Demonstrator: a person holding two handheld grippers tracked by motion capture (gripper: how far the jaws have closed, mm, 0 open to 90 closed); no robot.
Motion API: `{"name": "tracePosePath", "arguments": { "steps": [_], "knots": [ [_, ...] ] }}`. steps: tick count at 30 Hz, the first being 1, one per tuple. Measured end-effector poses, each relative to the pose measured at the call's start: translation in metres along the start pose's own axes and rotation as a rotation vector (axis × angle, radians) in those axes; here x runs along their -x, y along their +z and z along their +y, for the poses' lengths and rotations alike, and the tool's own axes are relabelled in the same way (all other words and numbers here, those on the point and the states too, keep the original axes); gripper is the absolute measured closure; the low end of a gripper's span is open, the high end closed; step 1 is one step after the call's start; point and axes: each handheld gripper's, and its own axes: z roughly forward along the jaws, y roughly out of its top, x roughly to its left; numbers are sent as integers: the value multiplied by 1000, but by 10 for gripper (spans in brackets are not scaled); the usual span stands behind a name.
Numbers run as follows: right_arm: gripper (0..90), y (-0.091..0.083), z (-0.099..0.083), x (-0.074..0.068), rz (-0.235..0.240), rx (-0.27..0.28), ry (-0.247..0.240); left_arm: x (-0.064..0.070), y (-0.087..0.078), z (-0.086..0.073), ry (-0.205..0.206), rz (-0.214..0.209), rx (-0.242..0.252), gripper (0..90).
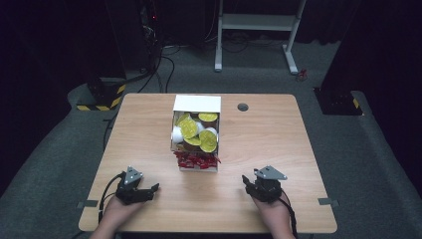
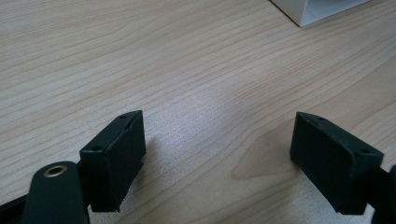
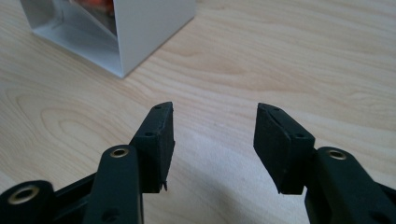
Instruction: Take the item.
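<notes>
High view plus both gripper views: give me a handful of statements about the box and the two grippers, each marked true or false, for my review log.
1. Both grippers rest on the table near its front edge. True: the left gripper and right gripper sit on the table, apart from the box.
2. The left gripper is clamped on a red packet. False: its jaws stand open over bare wood.
3. The white box holds yellow-lidded cups. True.
4. The red packets lie at the far end of the box. False: they are at the end nearest the person.
5. The right gripper is shut. False: its jaws stand apart, with nothing between them.
</notes>
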Motion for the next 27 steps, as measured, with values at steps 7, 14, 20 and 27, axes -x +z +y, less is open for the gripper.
{"name": "tracePosePath", "arguments": {
  "steps": [7,14,20,27],
  "knots": [
    [466,-3,15,-6,-1,40,-16,0,0,0,0,0,0,186],
    [478,-7,24,-12,25,66,-40,0,0,0,0,0,0,186],
    [478,-8,28,-18,30,79,-47,0,0,0,0,0,0,186],
    [414,-8,37,-27,54,93,-69,0,0,0,0,-2,-1,185]
  ]
}}
